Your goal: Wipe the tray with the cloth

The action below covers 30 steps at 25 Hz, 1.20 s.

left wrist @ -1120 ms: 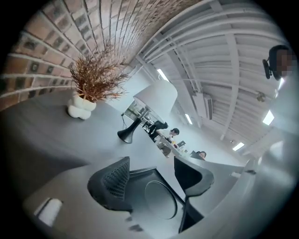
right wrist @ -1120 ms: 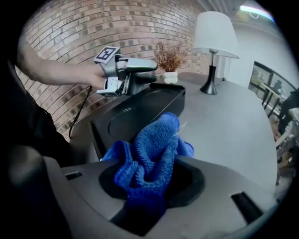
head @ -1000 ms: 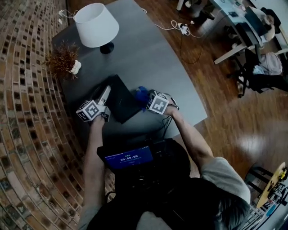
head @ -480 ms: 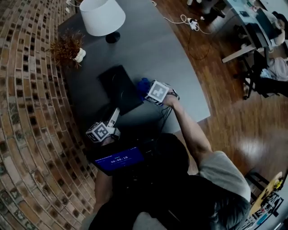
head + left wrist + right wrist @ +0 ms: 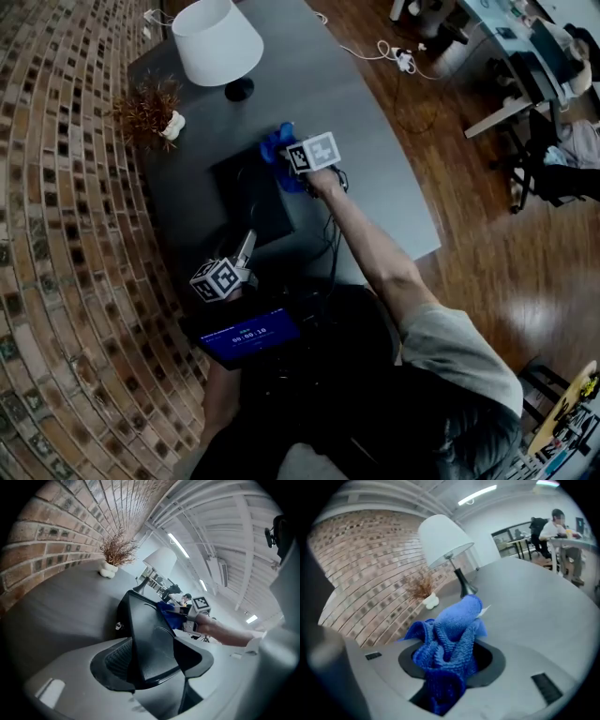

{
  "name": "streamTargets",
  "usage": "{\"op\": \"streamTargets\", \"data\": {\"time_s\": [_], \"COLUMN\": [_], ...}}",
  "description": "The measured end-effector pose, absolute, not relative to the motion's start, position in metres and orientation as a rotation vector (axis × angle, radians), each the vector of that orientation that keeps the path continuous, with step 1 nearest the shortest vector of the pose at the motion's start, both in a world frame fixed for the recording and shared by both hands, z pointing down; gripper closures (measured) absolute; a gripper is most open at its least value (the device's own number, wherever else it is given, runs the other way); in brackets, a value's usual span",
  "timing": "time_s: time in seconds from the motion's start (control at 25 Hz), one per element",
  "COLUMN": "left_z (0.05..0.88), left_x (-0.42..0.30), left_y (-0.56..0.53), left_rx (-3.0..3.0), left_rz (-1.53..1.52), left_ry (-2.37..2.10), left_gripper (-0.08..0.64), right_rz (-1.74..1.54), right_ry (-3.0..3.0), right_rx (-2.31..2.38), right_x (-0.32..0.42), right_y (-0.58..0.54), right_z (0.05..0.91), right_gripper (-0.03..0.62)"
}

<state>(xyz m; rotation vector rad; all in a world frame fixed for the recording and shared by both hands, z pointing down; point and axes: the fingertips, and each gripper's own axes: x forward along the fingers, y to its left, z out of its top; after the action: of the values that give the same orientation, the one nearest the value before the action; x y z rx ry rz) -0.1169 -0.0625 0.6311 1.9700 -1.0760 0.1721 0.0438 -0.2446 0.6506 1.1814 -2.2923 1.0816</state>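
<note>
The black tray [image 5: 246, 202] lies on the dark grey table [image 5: 375, 169]. My left gripper [image 5: 249, 236] is at the tray's near edge. In the left gripper view the tray [image 5: 145, 630] runs between the pads of that gripper [image 5: 157, 658], one under it and one on top. These jaws have just been opening a little, with the tray's edge still pinched. My right gripper [image 5: 286, 164] is shut on the bunched blue cloth [image 5: 279, 150] over the tray's far right corner. The cloth [image 5: 450, 639] fills the right gripper [image 5: 452, 667] jaws. Whether it touches the tray is unclear.
A white lamp [image 5: 214, 42] and a small pot of dried twigs [image 5: 148, 108] stand at the table's far end by the brick wall. A black device with a blue screen [image 5: 248, 333] hangs at my chest. A cable [image 5: 375, 52] lies on the wooden floor.
The left gripper came back from the tray's left side to its near edge. The right gripper swung the blue cloth from the tray's right side to its far corner.
</note>
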Motion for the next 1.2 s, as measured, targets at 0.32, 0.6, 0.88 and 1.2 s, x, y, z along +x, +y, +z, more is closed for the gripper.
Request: {"op": "streamTargets", "data": {"time_s": [0.32,0.6,0.88,1.2], "left_z": [0.633,0.629,0.631,0.63], "left_x": [-0.116,-0.116,-0.117,-0.112], "left_y": [-0.064,-0.067,-0.065,-0.065], "left_rx": [1.937,1.925,1.923,1.916], "left_rz": [0.117,0.093,0.089,0.077], "left_ry": [-1.111,-1.125,-1.112,-1.11], "left_gripper": [0.298,0.298,0.298,0.298], "right_rz": [1.281,0.257,-0.072,-0.32], "right_ry": [-2.283,-2.116,-1.95,-1.889], "right_rx": [0.957,0.218,0.47,0.373], "right_x": [0.023,0.019,0.037,0.005], "right_y": [-0.221,-0.053,-0.18,-0.223], "right_z": [0.679,0.663,0.658,0.695], "right_gripper": [0.442,0.443,0.439,0.44]}}
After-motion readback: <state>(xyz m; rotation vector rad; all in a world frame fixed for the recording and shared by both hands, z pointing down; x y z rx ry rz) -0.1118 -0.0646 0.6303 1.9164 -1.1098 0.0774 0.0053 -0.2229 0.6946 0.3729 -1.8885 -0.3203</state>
